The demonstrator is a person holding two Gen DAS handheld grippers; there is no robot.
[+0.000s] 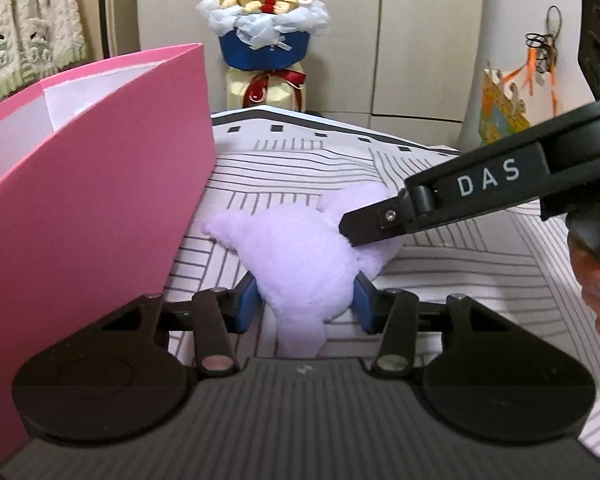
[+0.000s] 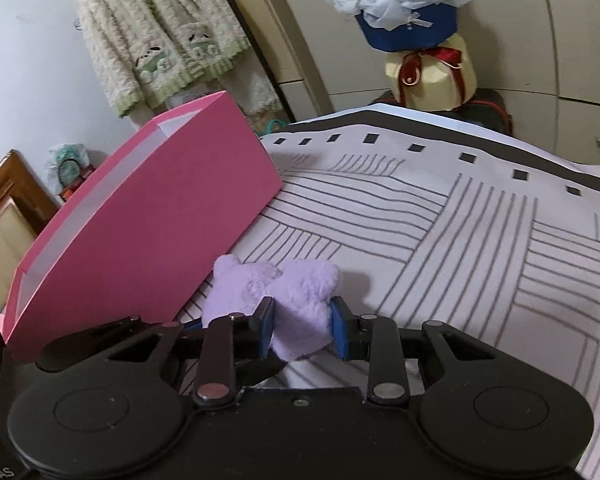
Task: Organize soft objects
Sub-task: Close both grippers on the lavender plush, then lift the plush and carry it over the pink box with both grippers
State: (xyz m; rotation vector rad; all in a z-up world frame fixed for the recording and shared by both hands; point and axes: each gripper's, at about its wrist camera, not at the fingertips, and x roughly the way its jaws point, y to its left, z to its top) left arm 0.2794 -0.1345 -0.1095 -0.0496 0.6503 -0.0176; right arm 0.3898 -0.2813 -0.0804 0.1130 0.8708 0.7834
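A lilac plush toy (image 1: pixel 296 256) lies on the striped bed cover (image 1: pixel 440 272), just right of an open pink box (image 1: pixel 100 216). My left gripper (image 1: pixel 305 304) is shut on the near part of the plush, its blue pads pressed into both sides. My right gripper (image 1: pixel 354 232) comes in from the right and grips the plush's far part. In the right wrist view the right gripper (image 2: pixel 303 330) is shut on the plush (image 2: pixel 284 304), with the pink box (image 2: pixel 156 216) to its left.
A bouquet in blue wrapping on a cream base (image 1: pixel 266 40) stands beyond the bed's far edge. A fluffy cardigan (image 2: pixel 160 36) hangs on the wall behind the box. The striped cover (image 2: pixel 460 240) stretches right of the plush.
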